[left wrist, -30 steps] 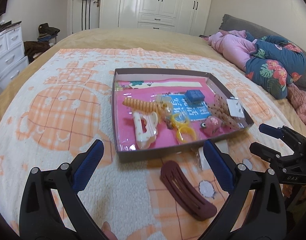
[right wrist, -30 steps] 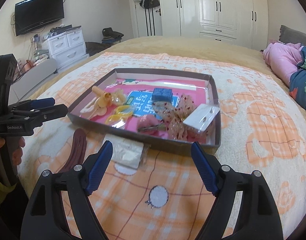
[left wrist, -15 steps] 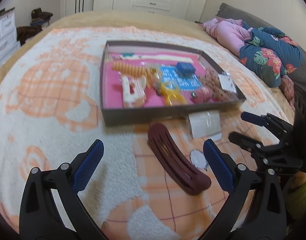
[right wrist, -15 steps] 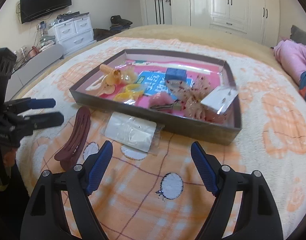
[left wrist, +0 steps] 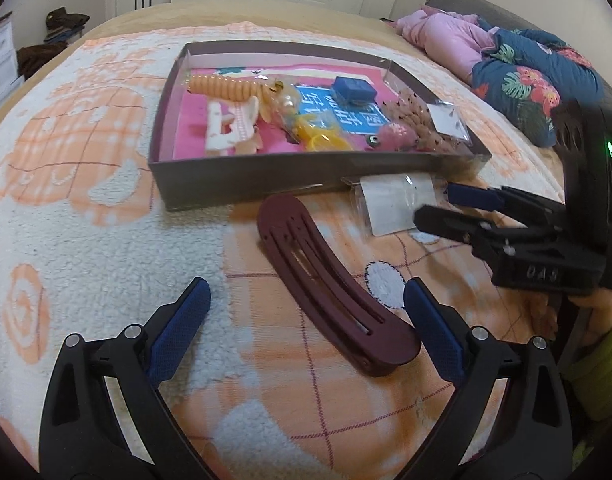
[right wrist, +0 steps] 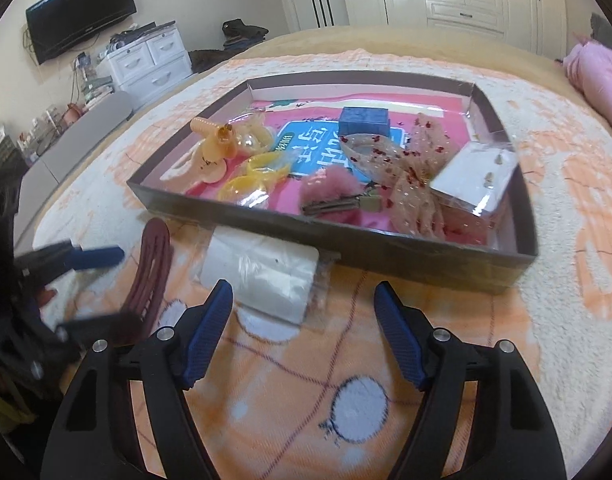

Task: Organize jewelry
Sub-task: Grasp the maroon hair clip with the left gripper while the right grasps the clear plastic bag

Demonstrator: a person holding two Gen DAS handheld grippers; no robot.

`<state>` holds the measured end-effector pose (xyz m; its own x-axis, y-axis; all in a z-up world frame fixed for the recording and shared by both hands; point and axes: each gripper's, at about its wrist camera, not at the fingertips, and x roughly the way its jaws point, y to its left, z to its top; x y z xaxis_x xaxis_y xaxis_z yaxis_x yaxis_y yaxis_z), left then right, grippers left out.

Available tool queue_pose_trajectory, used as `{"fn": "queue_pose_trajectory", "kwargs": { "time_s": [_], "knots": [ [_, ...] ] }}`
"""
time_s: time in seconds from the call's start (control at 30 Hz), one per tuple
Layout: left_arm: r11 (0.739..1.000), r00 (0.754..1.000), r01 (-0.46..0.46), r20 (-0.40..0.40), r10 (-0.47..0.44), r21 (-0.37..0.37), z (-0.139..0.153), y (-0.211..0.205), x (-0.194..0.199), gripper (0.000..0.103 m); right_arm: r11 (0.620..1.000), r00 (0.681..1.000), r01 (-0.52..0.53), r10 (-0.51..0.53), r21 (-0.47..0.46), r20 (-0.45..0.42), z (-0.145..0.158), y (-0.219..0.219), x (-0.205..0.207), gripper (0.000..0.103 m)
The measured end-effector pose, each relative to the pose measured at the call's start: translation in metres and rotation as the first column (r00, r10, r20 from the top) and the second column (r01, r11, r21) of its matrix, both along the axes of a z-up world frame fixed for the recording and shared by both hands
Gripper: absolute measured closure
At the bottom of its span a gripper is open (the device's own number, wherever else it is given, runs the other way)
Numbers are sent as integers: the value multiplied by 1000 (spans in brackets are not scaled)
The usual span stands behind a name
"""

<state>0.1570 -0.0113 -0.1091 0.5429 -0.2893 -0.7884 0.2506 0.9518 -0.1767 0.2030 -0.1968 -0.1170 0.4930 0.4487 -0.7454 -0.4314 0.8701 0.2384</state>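
A long maroon hair clip (left wrist: 330,288) lies on the orange-checked blanket, in the gap of my open left gripper (left wrist: 306,320), whose pads do not touch it. Right of the clip lies a clear packet with a white card (right wrist: 261,276), against the front wall of the dark tray (right wrist: 386,248). My right gripper (right wrist: 303,320) hovers just short of the packet, its jaws closing with only blanket between them. In the pink-lined tray (left wrist: 265,176) lie an orange spiral tie (left wrist: 225,86), a blue box (left wrist: 352,88), a yellow clip, a pink pompom clip and a dotted bow.
Folded pink and floral bedding (left wrist: 526,80) lies at the bed's right side. White drawers (right wrist: 149,60) and a wall TV (right wrist: 81,12) stand beyond the left edge, with wardrobes behind. A person's hand (left wrist: 594,304) holds the right gripper (left wrist: 438,204) close beside the left one.
Both grippers have sunk and tilted down toward the blanket. The maroon clip now sits between the left fingers, the packet lies just ahead of the right ones, and the right jaws have narrowed.
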Motion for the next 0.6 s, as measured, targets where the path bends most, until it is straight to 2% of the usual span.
{"fn": "queue_pose_trajectory", "kwargs": {
  "time_s": [0.17,0.23,0.27,0.3,0.4,0.5,0.57,0.6],
  "knots": [
    [1000,1000,14,13,-14,20,-2,-10,-2,15,999,1000,0,1,46,-31,-2,0,8,34],
    [1000,1000,18,18,-19,23,-3,-14,-2,17,998,999,-6,9,62,-35,-2,-2,8,40],
    [999,999,25,21,-25,23,-4,-17,-3,21,997,999,-5,8,78,-37,-2,-4,9,45],
    [999,999,32,23,-32,26,-4,-20,-4,22,995,999,-8,13,103,-43,-2,-7,9,54],
    [997,998,53,34,-56,63,-6,-30,-7,23,989,998,-8,17,149,-54,0,-13,9,67],
    [996,998,46,41,-49,72,-6,-31,-8,33,985,998,-13,22,173,-52,2,-17,4,70],
    [997,999,25,45,-28,67,-5,-27,-7,47,985,999,-15,23,174,-41,4,-19,0,71],
    [998,999,18,46,-21,62,-5,-24,-7,50,984,999,-14,20,177,-34,5,-21,-2,72]
  ]
}}
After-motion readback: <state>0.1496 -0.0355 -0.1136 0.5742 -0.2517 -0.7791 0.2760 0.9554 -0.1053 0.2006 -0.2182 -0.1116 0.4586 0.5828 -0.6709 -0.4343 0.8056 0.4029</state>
